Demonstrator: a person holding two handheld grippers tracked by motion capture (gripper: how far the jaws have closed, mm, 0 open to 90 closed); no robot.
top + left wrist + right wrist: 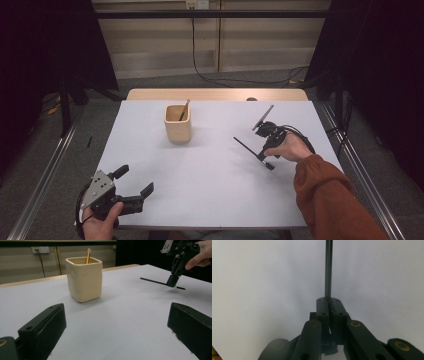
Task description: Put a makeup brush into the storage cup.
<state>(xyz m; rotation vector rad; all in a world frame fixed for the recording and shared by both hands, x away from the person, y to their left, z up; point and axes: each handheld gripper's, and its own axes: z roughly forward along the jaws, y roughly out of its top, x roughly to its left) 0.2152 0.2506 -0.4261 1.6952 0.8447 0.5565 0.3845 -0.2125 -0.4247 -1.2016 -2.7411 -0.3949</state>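
While the right gripper (263, 156) presses its tips down toward the white table top (210, 170), its jaws are clamped together on a thin black stick (246, 146). From the high view the stick lies low over the right half of the table, running from the jaws up and to the left, with a short end poking out on the near side of the jaws. The right gripper view shows the two jaws closed flat against each other with the stick (328, 270) rising straight out from between them over the white surface. From the left gripper view the same stick (153, 281) sits almost level, just above or on the table; contact cannot be told. The hand (289, 147) holding this gripper comes in from the right in a rust-coloured sleeve (327, 195).

The left gripper (135, 186) rests at the near left corner of the table, held by the other hand (100, 222), its jaws spread wide and gripping nothing. Its own view shows both jaws far apart with bare table between them.

A cream square cup (178, 123) stands upright toward the far middle of the table, well apart from both grippers, with a brown stick (184, 109) leaning inside it.
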